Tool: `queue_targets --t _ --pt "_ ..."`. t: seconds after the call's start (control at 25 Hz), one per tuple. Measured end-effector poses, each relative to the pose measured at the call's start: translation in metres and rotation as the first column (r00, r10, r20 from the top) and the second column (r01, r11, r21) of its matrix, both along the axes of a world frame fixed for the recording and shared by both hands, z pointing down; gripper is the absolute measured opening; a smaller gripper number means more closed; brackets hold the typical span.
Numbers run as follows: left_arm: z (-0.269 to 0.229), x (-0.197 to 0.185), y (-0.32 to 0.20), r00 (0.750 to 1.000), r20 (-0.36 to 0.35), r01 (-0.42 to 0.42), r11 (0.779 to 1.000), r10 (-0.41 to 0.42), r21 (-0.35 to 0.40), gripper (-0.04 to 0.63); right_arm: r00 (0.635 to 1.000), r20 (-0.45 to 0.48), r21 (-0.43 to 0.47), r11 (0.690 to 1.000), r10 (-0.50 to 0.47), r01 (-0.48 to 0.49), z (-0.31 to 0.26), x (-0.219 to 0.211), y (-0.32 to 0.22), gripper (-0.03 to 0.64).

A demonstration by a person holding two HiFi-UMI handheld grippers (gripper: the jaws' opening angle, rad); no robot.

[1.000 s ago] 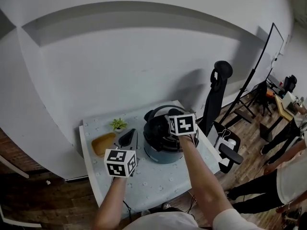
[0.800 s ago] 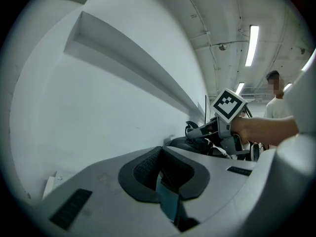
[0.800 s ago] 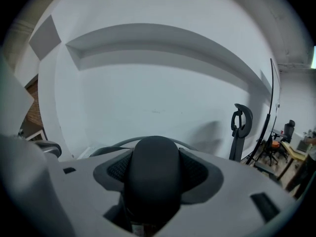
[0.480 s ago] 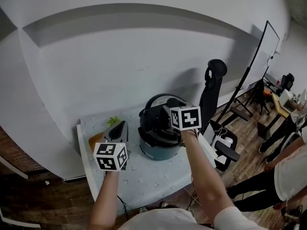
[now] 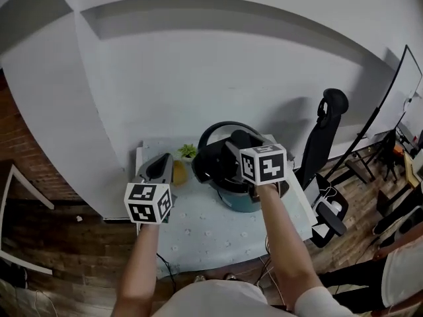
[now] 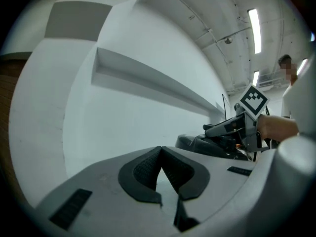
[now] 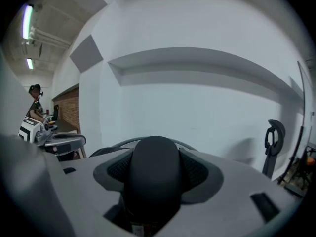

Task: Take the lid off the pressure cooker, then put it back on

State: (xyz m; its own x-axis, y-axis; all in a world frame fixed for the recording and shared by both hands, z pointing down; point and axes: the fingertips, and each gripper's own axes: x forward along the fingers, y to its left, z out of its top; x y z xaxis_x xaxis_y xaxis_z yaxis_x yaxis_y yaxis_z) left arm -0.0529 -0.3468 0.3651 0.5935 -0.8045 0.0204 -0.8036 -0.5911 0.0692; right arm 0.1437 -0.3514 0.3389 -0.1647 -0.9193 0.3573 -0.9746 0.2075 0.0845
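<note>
The pressure cooker's grey-blue pot [image 5: 243, 199] stands on the pale table [image 5: 211, 238]. Its black lid [image 5: 210, 165] sits raised and offset to the left of the pot, under the curved carry handle [image 5: 213, 129]. My right gripper [image 5: 239, 145] is shut on the lid's black knob [image 7: 154, 168], which fills the space between the jaws. My left gripper [image 5: 158, 168] is held up to the left of the cooker, shut with nothing in it; its pads [image 6: 148, 168] meet at the tip. From the left gripper view, the lid [image 6: 197, 144] and the right gripper [image 6: 236, 128] show to the right.
A small potted plant [image 5: 188, 150] and a yellow dish [image 5: 179, 172] sit at the table's back left, beside the left gripper. A black office chair [image 5: 325, 144] stands right of the table. A white wall runs close behind. A person [image 7: 34, 105] stands far to the left.
The lid has come up and shifted left relative to the pot with the right gripper on it. The left gripper has risen off the table. The head view has swung to the left.
</note>
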Motion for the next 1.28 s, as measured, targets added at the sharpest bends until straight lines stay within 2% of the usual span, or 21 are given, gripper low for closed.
queue_targets --t 0.32,0.64,0.92,1.28 --pt "0.002 -0.08 0.022 0.985 0.038 0.169 0.986 -0.169 -0.001 0.012 0.972 -0.002 0.008 0.972 -0.234 0.234 0.006 -0.102 0.004 0.276" --pt "0.037 -0.132 0.046 0.961 0.06 0.273 0.961 -0.269 -0.055 0.012 0.906 -0.025 -0.047 0.906 -0.422 0.421 0.055 -0.175 0.022 0.276" --pt "0.079 -0.132 0.061 0.965 0.074 0.259 0.962 -0.253 -0.083 0.012 0.878 -0.04 -0.13 0.874 -0.477 0.469 0.129 -0.197 0.035 0.276" --pt "0.135 -0.12 0.07 0.966 0.108 0.25 0.959 -0.237 -0.13 0.012 0.879 -0.037 -0.212 0.864 -0.475 0.457 0.216 -0.185 0.045 0.276"
